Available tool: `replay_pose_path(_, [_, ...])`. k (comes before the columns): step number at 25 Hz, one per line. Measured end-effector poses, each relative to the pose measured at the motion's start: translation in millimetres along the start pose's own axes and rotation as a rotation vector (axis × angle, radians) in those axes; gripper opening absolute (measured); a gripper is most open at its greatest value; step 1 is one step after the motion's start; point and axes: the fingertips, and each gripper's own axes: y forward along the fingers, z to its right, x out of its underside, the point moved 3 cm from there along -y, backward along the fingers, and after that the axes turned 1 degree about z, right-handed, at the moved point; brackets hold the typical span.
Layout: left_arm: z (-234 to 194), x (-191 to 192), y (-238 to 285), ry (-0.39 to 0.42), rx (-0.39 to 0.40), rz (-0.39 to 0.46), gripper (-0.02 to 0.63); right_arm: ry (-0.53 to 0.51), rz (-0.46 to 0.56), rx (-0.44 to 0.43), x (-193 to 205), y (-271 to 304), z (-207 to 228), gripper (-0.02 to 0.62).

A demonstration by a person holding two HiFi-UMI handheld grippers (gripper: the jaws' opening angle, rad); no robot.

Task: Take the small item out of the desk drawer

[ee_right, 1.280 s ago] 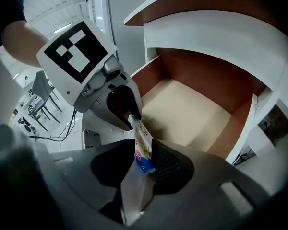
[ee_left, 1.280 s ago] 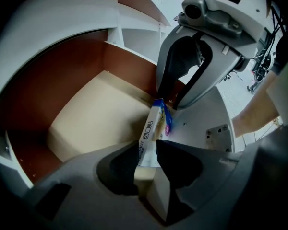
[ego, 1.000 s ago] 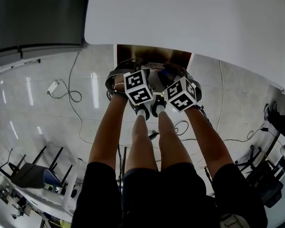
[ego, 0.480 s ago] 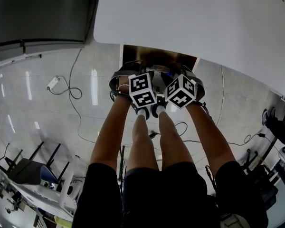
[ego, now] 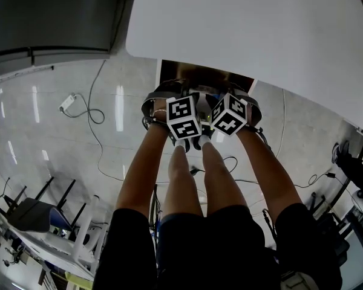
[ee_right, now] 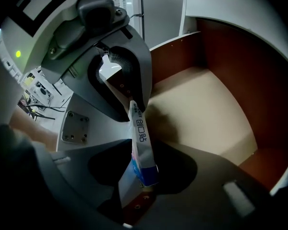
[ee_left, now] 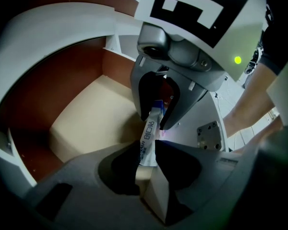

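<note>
The left gripper (ee_left: pixel 147 153) is clamping the flat white-and-blue box (ee_right: pixel 141 145) above the open brown-walled drawer (ee_left: pixel 48 95); the right gripper's (ee_right: pixel 143 172) jaws are opening wide around it.

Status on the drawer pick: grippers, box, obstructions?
Left gripper just closed on box. Right gripper just opened, box end between its jaws, not pinched. Box over open drawer. Nothing seen blocking.
</note>
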Motion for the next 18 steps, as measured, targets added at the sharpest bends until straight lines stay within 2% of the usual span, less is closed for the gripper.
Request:
replay_pose_path(7, [0.5, 1.7, -1.7, 0.000, 0.004, 0.007, 0.085, -0.045, -0.044, -0.042, 1.4, 8.1, -2.3, 0.152])
replay_pose_path(9, [1.4, 1.0, -4.5, -0.005, 0.003, 0.011, 0.080, -0.044, -0.046, -0.039, 0.2, 6.0, -3.4, 0.132])
replay_pose_path(18, [3.6, 2.8, -5.7, -0.026, 0.008, 0.019, 0.075, -0.075, -0.055, -0.029, 0.2, 4.8, -6.8, 0.118])
